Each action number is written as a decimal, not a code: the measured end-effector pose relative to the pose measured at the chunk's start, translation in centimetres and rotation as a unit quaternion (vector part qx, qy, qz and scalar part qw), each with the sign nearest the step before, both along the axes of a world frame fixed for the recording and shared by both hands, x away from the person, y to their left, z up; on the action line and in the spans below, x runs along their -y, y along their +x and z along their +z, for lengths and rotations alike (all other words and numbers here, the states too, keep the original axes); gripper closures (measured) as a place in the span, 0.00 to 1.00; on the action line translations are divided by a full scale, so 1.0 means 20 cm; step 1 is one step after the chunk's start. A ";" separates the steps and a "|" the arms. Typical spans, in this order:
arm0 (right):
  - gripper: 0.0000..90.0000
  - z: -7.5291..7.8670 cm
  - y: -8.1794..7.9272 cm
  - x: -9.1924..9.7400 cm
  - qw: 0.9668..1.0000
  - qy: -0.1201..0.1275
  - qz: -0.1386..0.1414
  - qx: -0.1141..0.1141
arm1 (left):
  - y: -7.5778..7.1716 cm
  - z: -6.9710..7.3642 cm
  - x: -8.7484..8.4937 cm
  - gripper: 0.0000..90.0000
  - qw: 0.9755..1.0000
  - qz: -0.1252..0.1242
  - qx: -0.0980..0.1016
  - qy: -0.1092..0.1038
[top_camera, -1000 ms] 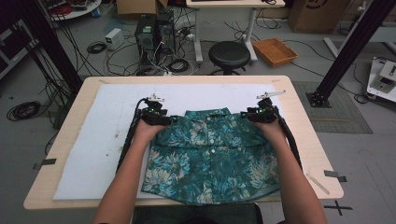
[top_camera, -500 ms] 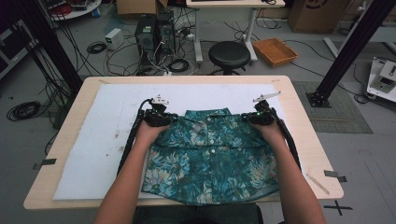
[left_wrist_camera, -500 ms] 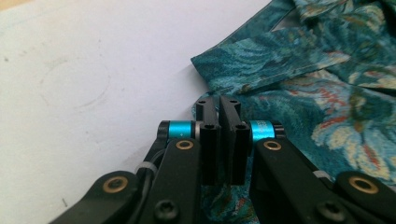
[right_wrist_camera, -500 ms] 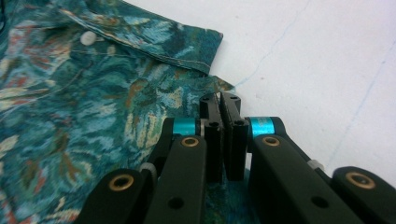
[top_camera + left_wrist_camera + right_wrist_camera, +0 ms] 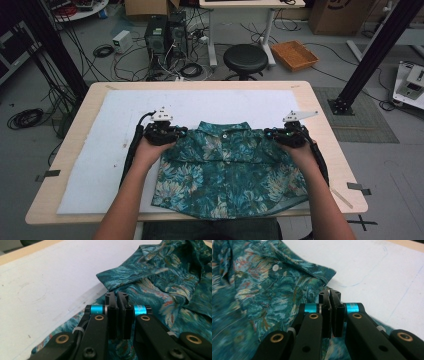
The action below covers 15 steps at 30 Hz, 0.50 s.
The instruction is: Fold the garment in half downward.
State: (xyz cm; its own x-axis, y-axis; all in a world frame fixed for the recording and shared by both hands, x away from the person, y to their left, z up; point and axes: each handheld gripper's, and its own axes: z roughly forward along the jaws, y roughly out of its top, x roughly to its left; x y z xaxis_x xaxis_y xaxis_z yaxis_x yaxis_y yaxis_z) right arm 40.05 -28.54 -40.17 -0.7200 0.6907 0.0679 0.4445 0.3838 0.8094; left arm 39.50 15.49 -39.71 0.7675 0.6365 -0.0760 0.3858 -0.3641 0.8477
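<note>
A teal floral short-sleeved shirt [image 5: 230,170] lies front up on the white mat [image 5: 100,150], collar toward the far side. My left gripper [image 5: 181,132] is at the shirt's left shoulder and my right gripper [image 5: 268,134] at its right shoulder, each held in a hand. In the left gripper view the jaws [image 5: 116,295] are pressed together over the shirt [image 5: 160,277] near the collar. The right gripper view has the jaws [image 5: 329,293] shut with a bit of shirt [image 5: 274,290] edge pinched at their tips.
The mat covers most of a wooden table [image 5: 200,86]. Bare mat lies left of and beyond the shirt. On the floor behind the table stand a black stool [image 5: 245,57], a wicker basket [image 5: 294,54], computer towers [image 5: 162,32] and cables. A black frame post [image 5: 370,55] rises at the right.
Both hands have drawn slightly toward the near edge, the right one also outward. The shirt's shoulders have shifted with them.
</note>
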 end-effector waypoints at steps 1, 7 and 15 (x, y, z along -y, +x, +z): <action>0.99 0.00 -0.03 0.00 1.000 -0.001 0.004 0.005 | -0.02 0.00 -0.01 0.96 1.000 -0.006 0.000 -0.001; 0.99 -0.06 -0.19 0.03 1.000 0.002 0.010 0.016 | -0.14 -0.04 -0.01 0.96 1.000 -0.019 -0.010 0.009; 0.99 -0.12 -0.34 0.07 1.000 0.006 0.020 0.007 | -0.23 -0.12 -0.02 0.96 0.999 -0.037 -0.032 0.016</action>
